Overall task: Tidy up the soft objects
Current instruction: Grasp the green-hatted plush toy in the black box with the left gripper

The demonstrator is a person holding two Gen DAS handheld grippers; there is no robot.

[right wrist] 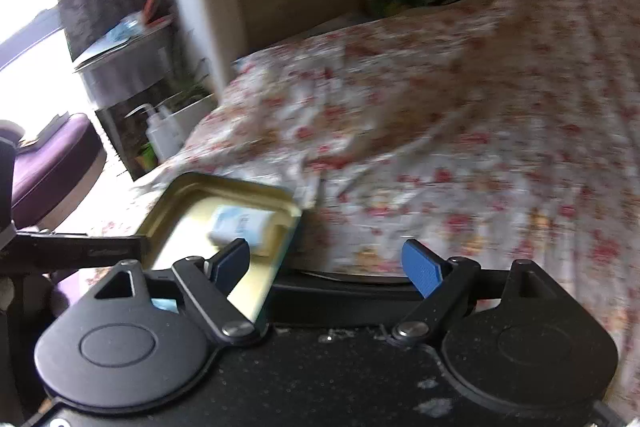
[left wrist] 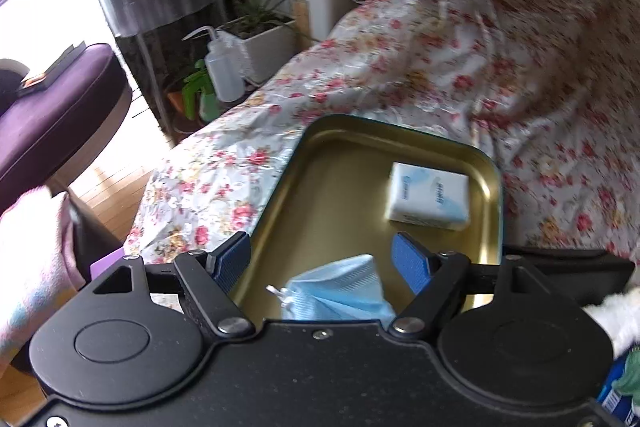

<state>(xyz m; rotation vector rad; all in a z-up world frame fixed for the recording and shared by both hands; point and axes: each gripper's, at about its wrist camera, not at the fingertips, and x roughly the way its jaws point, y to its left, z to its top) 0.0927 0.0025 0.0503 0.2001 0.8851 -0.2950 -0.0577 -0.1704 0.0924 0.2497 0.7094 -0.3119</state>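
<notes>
While our left gripper [left wrist: 322, 259] hangs spread wide over the tray [left wrist: 494, 187], we grip nothing with it, and our right gripper [right wrist: 326, 261] is just as wide apart and bare above the bedspread [right wrist: 460, 131]. One blue face mask [left wrist: 340, 293] lies in the tray's near end, partly hidden under the left tool, its pleats running up toward the far rim. One white tissue pack [left wrist: 428, 197] lies flat by the far right corner, its long side slanting across the tray. Between the two the gold floor is bare. The tray sits at the bed's corner, with the flowered cover stretching open to the right and beyond.
</notes>
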